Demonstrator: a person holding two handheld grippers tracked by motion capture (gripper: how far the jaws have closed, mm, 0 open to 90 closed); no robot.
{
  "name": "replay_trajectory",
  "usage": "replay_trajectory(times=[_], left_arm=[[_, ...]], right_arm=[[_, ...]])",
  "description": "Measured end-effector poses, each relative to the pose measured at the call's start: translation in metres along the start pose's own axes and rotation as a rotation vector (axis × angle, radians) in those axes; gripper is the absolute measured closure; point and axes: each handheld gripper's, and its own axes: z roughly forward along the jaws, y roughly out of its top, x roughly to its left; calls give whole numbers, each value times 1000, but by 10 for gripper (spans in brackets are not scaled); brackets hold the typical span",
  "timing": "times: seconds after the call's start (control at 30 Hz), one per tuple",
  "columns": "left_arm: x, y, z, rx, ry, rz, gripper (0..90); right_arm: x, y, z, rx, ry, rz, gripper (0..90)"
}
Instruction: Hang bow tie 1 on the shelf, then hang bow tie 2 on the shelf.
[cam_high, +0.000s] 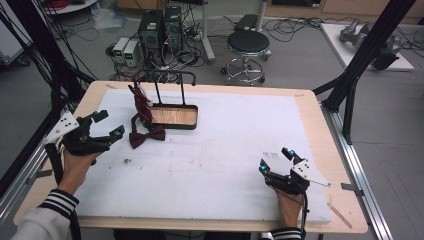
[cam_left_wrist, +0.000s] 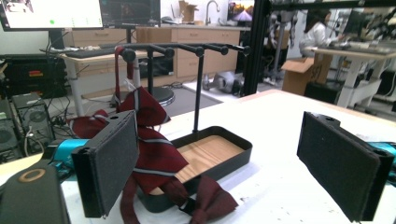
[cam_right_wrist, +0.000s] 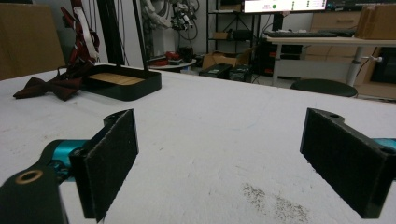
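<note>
Near the table's far left corner, a dark red fabric bow tie (cam_high: 146, 135) lies flat on the white foam mat (cam_high: 225, 150), touching the black metal tray stand with a wooden floor (cam_high: 175, 116), where a maroon striped necktie (cam_high: 141, 103) hangs. Just beside the bow tie, the left gripper (cam_high: 110, 125) has its jaws wide apart. Well apart, the right gripper (cam_high: 276, 160) rests low with its jaws likewise spread.

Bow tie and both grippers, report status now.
Left gripper open, empty, beside the bow tie. Right gripper open, empty, far off. Bow tie flat on the table by the rack tray. Nothing between.
</note>
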Motion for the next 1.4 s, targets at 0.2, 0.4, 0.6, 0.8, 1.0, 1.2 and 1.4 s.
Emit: replay_trajectory(times=[0.2, 0.4, 0.6, 0.8, 1.0, 1.2, 1.4], left_arm=[[-5, -16, -7, -5, 23, 5, 134], [-6, -22, -10, -6, 33, 15, 134], [-6, -19, -13, -15, 46, 20, 134], [-4, -15, -14, -12, 45, 35, 134], [-3, -12, -15, -11, 39, 33, 134], [-2, -12, -13, 10, 24, 29, 134], [1, -6, -4, 68, 2, 45, 134]], right_arm=[[0, 0, 0, 0, 0, 2, 105], [0, 0, 0, 1, -1, 3, 106], [0, 0, 0, -4, -1, 1, 106], [0, 0, 0, -4, -3, 0, 106], [1, 0, -1, -4, -3, 6, 106], [0, 0, -1, -5, -3, 5, 106], [0, 0, 0, -8, -4, 3, 106]])
